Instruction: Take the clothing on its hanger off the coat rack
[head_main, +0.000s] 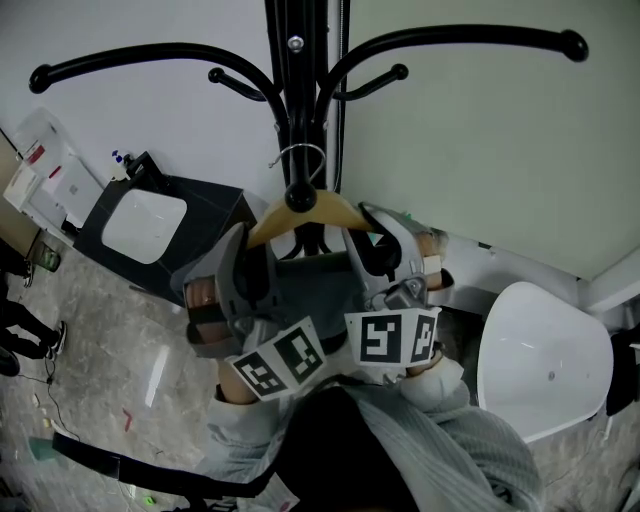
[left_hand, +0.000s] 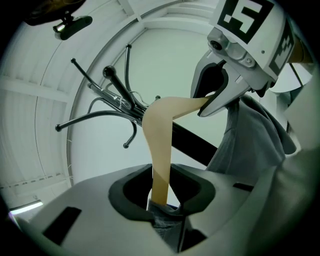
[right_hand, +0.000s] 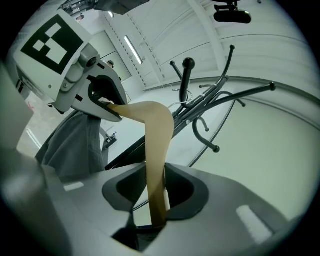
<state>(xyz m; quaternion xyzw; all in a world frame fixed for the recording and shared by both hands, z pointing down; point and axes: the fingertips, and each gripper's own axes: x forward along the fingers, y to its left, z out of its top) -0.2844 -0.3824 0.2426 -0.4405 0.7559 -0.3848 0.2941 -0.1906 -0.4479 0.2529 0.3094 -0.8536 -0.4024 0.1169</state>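
The left hand-held gripper (left_hand: 161, 200) is clamped on one arm of the wooden hanger (head_main: 300, 213), its pads pressing the wood, with a fold of the grey clothing (left_hand: 250, 145) bunched just beneath the grip. The right hand-held gripper (right_hand: 156, 210) is clamped on the hanger's other arm. The hanger sits at the black coat rack (head_main: 298, 90), below its curved upper arms, with the metal hook (head_main: 303, 157) looped close against the pole. Whether the hook rests on a peg cannot be made out, because a black knob stands in front of it. In the head view both ends of the hanger vanish behind the grippers. Most of the clothing is covered by the grippers and by the person's grey sleeve (head_main: 475, 440), and its lower part shows in no view.
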